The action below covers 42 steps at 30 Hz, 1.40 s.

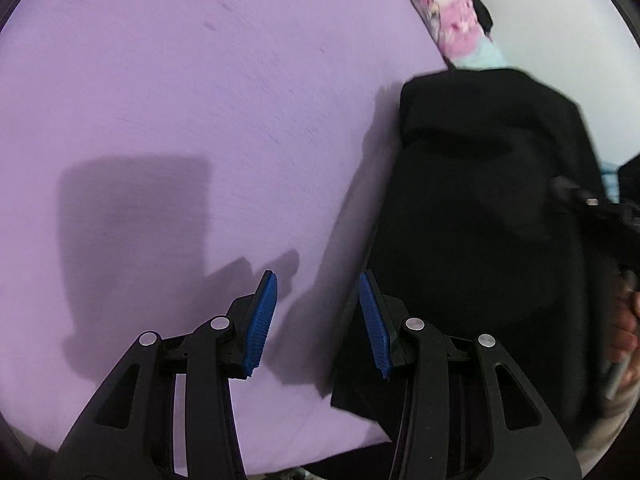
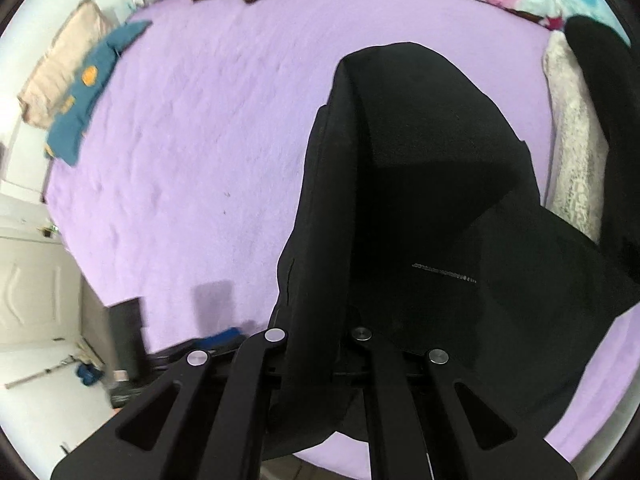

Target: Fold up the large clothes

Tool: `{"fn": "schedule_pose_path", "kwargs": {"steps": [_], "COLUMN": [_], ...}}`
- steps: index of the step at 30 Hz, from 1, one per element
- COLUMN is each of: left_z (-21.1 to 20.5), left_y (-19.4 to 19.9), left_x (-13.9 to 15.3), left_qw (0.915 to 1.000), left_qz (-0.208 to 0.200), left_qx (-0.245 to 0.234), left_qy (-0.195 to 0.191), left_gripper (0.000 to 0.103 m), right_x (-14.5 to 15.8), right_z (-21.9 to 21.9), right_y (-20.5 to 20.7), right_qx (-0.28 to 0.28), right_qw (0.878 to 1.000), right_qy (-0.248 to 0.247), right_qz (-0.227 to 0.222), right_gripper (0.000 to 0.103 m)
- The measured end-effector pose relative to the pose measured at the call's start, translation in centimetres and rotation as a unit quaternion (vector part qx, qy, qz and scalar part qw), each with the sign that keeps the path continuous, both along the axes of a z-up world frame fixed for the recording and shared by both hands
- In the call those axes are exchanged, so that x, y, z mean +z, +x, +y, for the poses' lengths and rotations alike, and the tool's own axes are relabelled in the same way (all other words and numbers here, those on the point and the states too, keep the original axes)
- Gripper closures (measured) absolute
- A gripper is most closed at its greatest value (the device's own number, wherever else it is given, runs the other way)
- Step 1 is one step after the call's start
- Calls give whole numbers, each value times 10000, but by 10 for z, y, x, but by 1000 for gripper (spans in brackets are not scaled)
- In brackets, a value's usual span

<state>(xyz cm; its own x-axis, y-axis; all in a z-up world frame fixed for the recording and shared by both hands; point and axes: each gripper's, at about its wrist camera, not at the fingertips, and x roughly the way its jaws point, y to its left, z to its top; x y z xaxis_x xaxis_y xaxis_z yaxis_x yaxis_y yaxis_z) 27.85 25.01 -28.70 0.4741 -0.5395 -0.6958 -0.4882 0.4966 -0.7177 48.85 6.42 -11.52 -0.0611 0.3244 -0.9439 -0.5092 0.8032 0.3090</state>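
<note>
Your left gripper has its blue pads spread apart with nothing between them, hovering over the purple bedsheet just left of the black garment. Your right gripper is buried in that garment; the cloth drapes over both fingers, so it looks clamped on a fold, though the tips are hidden. The garment lies on the sheet toward its right side. Past it, at the sheet's far left edge, sit a blue garment and a beige pillow.
</note>
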Motion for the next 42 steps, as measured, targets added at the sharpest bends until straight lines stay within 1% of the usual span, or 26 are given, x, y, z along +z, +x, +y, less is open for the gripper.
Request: {"fn": "schedule_pose_path", "kwargs": {"steps": [1,3,4,7,10,12,13,14,16,17,18,19,20,21,23,25,26,28,30,31,32,33,34,35,38,42], "left_z": [-7,-23,-28,-48,-74,-98,-109,-123,-145,-161,-171,-187,-198,-207,-222,-240,-249,-261,-270,-275,-276,-281,-288,-297,-314,-327], "left_y": [7,21,25,41,55,59,57,58,60,62,64,67,70,72,76,80,83,83,85,80,67,67,68,68,68,72], "left_x": [-2,-3,-2,9,30,45,52,60,71,79,82,85,85,83,77,71,70,65,61,57,52,50,46,45,36,24], "left_qw": [10000,9998,9996,9989,9957,9915,9889,9852,9790,9721,9668,9567,9501,9459,9406,9272,9199,9099,9050,8996,8929,8880,8807,8776,8629,8508], "left_qz": [4,-13,-37,-278,-666,-902,-993,-1101,-1284,-1436,-1470,-1498,-1526,-1507,-1444,-1433,-1436,-1441,-1418,-1393,-1387,-1392,-1380,-1378,-1399,-1397], "left_qx": [-42,-162,-218,-382,-631,-874,-990,-1133,-1351,-1542,-1661,-1844,-1957,-2051,-2207,-2427,-2520,-2664,-2747,-2811,-2901,-2964,-3061,-3110,-3321,-3456], "left_qy": [-30,-151,-159,-46,148,332,481,659,825,1028,1269,1681,1890,2015,2138,2469,2641,2835,2923,3037,3152,3228,3340,3379,3542,3703], "left_gripper": [62,62,61,60,60,60,60,60,60,60,60,60,60,60,60,60,60,60,60,60,60,60,60,60,60,60], "right_x": [5,4,9,18,22,25,30,29,18,23,19,16,12,7,-6,-21,-26,-37,-50,-56,-62,-64,-72,-79,-100,-123], "right_z": [-5,-29,-45,-70,-112,-138,-165,-180,-207,-211,-220,-235,-245,-253,-275,-292,-290,-304,-315,-320,-325,-328,-332,-338,-359,-369], "right_y": [2,5,9,15,29,36,44,47,52,48,50,47,47,44,45,46,41,40,41,41,40,40,41,41,40,41], "right_qx": [-48,-133,-224,-350,-501,-656,-695,-759,-904,-977,-1023,-1082,-1137,-1184,-1309,-1413,-1447,-1539,-1606,-1639,-1682,-1714,-1757,-1827,-2020,-2241], "right_qw": [9999,9995,9989,9970,9943,9920,9913,9908,9892,9880,9873,9865,9858,9851,9830,9809,9801,9778,9761,9755,9747,9741,9732,9713,9666,9598], "right_qy": [114,278,417,689,942,1079,1110,1116,1149,1189,1212,1220,1226,1230,1258,1294,1311,1356,1394,1390,1386,1382,1381,1404,1416,1467], "right_qz": [14,25,37,51,69,84,84,65,75,91,126,160,178,201,266,341,366,416,446,470,497,510,545,585,698,837], "right_gripper": [100,100,100,100,100,100,100,100,100,100,100,100,100,100,100,100,100,100,100,100,100,100,100,100,100,99]}}
